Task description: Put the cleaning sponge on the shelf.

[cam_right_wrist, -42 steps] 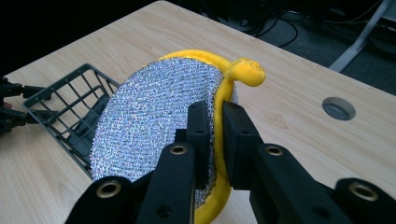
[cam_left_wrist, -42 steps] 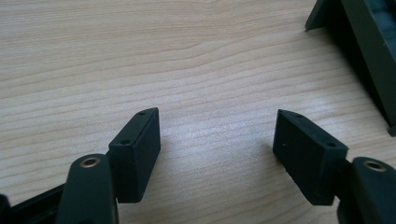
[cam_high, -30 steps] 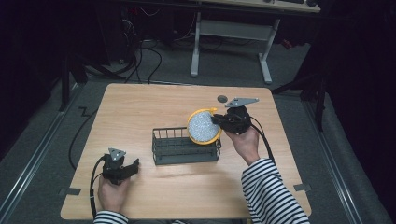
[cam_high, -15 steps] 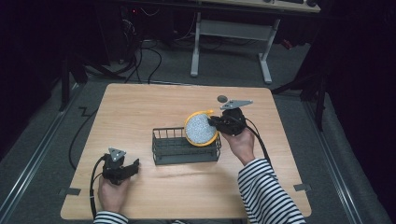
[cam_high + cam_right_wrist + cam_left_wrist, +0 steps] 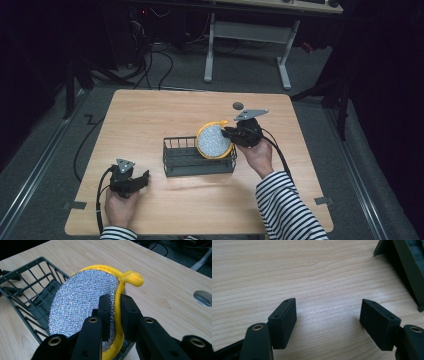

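Note:
A round scrubbing pad [image 5: 214, 141] with a yellow rim and a glittery silver face stands on edge over the right end of a dark wire basket [image 5: 180, 162]. My right gripper [image 5: 229, 134] is shut on the pad's right edge. In the right gripper view the two jaws pinch the pad [image 5: 82, 300] at its yellow rim, and the basket [image 5: 27, 282] lies below and to the left. My left gripper [image 5: 137, 181] rests on the table at the front left, open. Its jaws [image 5: 328, 312] stand wide apart over bare wood.
A small round grey disc [image 5: 238, 105] lies on the wooden table [image 5: 150, 115] beyond the right gripper, also seen as a disc [image 5: 203, 298] at the right. The basket's corner [image 5: 409, 270] shows to the upper right of the left gripper. A white-legged desk stands beyond the table.
The right gripper and the pad have shifted slightly down and toward the basket. The left gripper has stayed where it was.

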Action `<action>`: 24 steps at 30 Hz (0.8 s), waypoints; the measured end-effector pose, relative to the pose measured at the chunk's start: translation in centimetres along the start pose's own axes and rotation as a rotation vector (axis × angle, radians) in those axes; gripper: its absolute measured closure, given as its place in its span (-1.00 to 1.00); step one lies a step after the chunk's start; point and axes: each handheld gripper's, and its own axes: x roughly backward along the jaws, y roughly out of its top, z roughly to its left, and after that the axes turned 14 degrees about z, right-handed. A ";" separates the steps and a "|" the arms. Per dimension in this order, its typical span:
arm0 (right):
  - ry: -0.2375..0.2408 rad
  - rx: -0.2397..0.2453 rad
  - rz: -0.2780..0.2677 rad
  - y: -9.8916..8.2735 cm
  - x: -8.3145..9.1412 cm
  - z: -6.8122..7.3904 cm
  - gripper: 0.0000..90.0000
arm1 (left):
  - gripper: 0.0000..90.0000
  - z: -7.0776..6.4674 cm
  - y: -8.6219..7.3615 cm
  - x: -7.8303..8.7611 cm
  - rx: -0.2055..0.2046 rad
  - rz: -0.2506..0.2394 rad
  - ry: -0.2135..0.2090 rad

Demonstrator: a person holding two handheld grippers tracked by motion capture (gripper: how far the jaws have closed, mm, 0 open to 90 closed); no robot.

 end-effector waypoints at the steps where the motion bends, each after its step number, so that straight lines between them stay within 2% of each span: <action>1: 0.002 -0.001 0.001 0.0 0.0 0.0 0.77 | -0.32 0.0 0.0 0.0 0.000 0.000 0.000; 19: 0.008 0.044 0.042 -0.8 -0.6 0.7 0.75 | -0.32 -0.1 0.0 0.0 -0.002 0.001 0.005; 24: 0.022 0.023 0.056 -1.4 -1.0 0.7 0.73 | -0.32 -0.1 0.0 0.0 -0.003 0.001 0.005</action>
